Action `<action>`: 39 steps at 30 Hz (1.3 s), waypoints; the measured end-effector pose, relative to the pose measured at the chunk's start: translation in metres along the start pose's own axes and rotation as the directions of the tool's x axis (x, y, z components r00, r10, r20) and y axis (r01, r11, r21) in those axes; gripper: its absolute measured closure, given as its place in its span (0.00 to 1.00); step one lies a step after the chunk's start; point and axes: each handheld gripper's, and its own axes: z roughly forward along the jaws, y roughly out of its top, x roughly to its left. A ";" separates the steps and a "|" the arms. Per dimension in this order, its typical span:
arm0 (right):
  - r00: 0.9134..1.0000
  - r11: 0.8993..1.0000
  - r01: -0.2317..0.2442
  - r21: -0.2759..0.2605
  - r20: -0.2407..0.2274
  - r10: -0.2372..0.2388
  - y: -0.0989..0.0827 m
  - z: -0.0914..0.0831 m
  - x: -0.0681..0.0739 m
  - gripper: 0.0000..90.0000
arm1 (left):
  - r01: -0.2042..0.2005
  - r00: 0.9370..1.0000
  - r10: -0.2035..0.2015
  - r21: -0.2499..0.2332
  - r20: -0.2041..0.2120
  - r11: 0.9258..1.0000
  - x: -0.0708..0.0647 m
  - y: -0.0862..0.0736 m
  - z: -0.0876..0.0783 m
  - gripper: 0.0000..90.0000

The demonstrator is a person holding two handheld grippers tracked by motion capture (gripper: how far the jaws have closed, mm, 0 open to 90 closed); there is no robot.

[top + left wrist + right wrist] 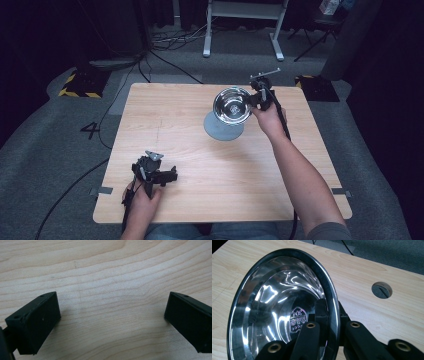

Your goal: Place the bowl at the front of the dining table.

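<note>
A shiny steel bowl (232, 105) is lifted above the table near the back right, tilted so its inside faces the camera. My right gripper (256, 98) is shut on the bowl's rim, one jaw inside and one outside; the right gripper view shows the bowl (279, 307) tipped on edge with a stamped mark at its bottom. A grey round disc (223, 127) lies flat on the wood just under the bowl. My left gripper (170, 176) rests near the table's front left, open, and its black fingers (35, 322) stand wide apart over bare wood.
The light wooden table (190, 200) has a round cable hole (382, 290) near its far edge. Behind the table, cables, a yellow-black striped base (80, 82) and white desk legs (207, 30) stand on grey carpet.
</note>
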 end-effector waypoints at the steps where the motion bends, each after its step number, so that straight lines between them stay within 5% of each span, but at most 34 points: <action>1: 1.000 1.000 -0.002 0.000 0.001 0.002 0.003 0.003 0.000 0.95 | 0.000 1.000 0.000 0.000 -0.001 1.000 0.000 0.000 0.000 0.00; 12: 0.999 0.999 -0.035 0.030 0.012 0.035 0.008 0.024 -0.004 0.95 | 0.000 1.000 0.000 0.000 0.000 1.000 0.000 0.000 0.000 0.00; 20: 0.994 0.993 -0.105 0.052 -0.002 0.105 0.008 0.043 -0.008 0.95 | 0.002 1.000 -0.002 -0.001 -0.001 1.000 0.000 0.000 0.000 0.00; 39: 0.985 0.974 -0.165 0.157 -0.021 0.171 -0.015 0.095 -0.007 0.95 | 0.001 1.000 -0.001 -0.002 -0.002 1.000 0.000 0.000 0.000 0.00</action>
